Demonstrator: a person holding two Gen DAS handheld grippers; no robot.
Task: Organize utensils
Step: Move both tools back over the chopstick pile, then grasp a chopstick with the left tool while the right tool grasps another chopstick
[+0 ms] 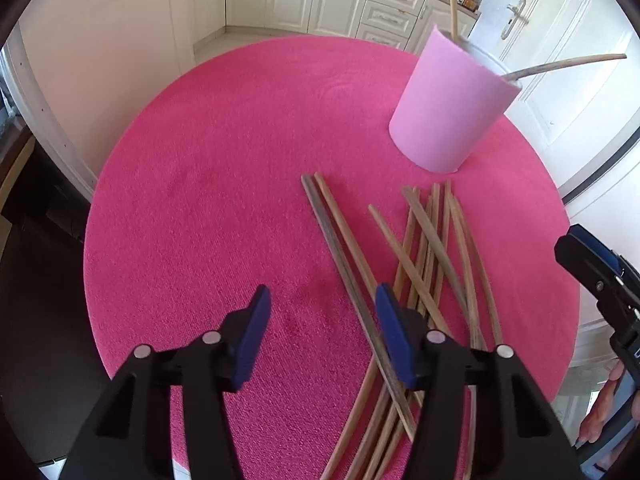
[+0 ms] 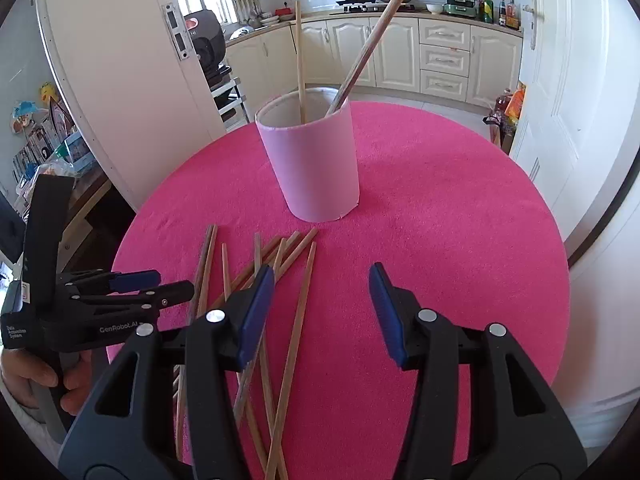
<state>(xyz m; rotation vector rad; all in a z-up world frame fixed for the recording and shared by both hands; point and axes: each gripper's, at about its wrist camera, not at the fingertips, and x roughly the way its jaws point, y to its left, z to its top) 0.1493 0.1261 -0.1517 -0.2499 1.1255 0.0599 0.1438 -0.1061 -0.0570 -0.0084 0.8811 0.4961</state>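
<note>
A pile of several wooden chopsticks [image 1: 424,264] lies on the round pink table [image 1: 224,184]. A pink cylinder holder [image 1: 448,108] stands upright behind the pile with two chopsticks [image 2: 300,60] leaning in it. My left gripper [image 1: 322,304] is open and empty, just left of and above the pile. My right gripper [image 2: 322,280] is open and empty, over the pile's right side [image 2: 296,320], with the holder [image 2: 312,164] ahead. The left gripper also shows at the left of the right wrist view [image 2: 160,284].
The table [image 2: 460,220] edge curves close on all sides. Cream kitchen cabinets [image 2: 400,56] and a white door [image 2: 560,80] stand beyond it. A dark cabinet [image 1: 40,240] sits off the left edge.
</note>
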